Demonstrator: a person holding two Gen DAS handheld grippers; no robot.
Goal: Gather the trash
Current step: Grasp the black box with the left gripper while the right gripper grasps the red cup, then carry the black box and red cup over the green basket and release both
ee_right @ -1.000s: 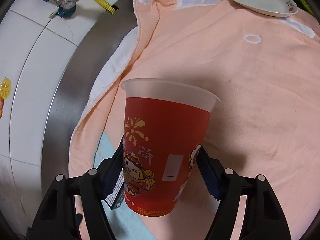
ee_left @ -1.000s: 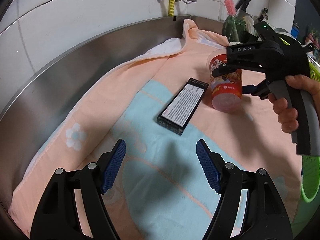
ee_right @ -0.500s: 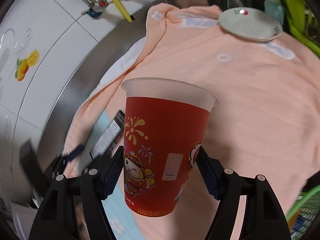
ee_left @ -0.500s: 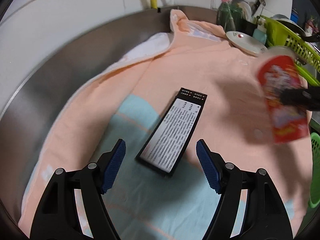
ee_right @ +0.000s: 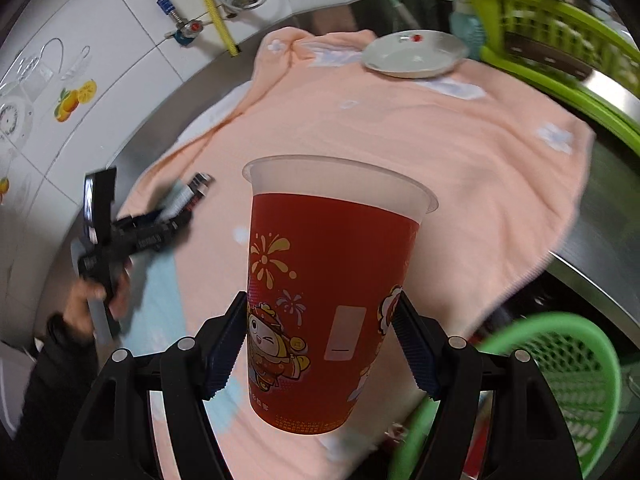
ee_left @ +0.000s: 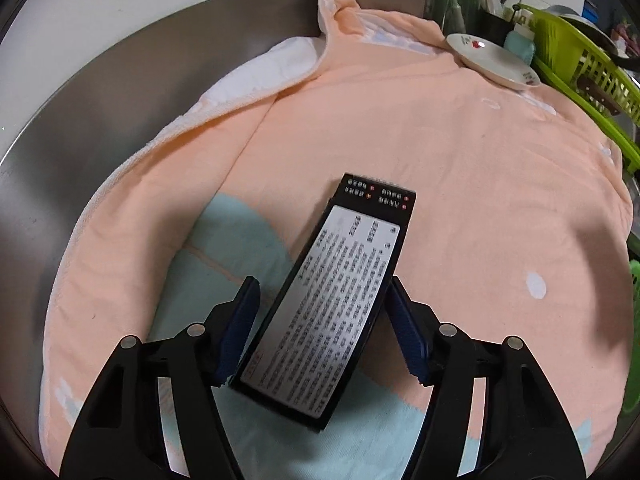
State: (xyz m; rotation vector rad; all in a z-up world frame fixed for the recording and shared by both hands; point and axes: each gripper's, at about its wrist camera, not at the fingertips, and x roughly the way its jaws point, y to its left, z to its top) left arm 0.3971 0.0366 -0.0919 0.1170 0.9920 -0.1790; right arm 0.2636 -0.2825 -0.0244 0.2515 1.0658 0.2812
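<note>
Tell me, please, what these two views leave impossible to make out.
- Black box, left wrist view: label print too blurred to read.
- Red cup, right wrist view: inside hidden by its own wall.
- Green basket, right wrist view: contents cut off by the frame edge and the right gripper.

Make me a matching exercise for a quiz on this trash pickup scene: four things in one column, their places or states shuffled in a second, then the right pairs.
Things:
1. red cup
2. black box
3. white plate
4. green basket

Places:
A. far corner of the towel
B. clamped by the right gripper
C. below the cup, off the counter edge
D. flat on the towel between the open left gripper jaws

Pairs: 1-B, 2-D, 3-A, 4-C
</note>
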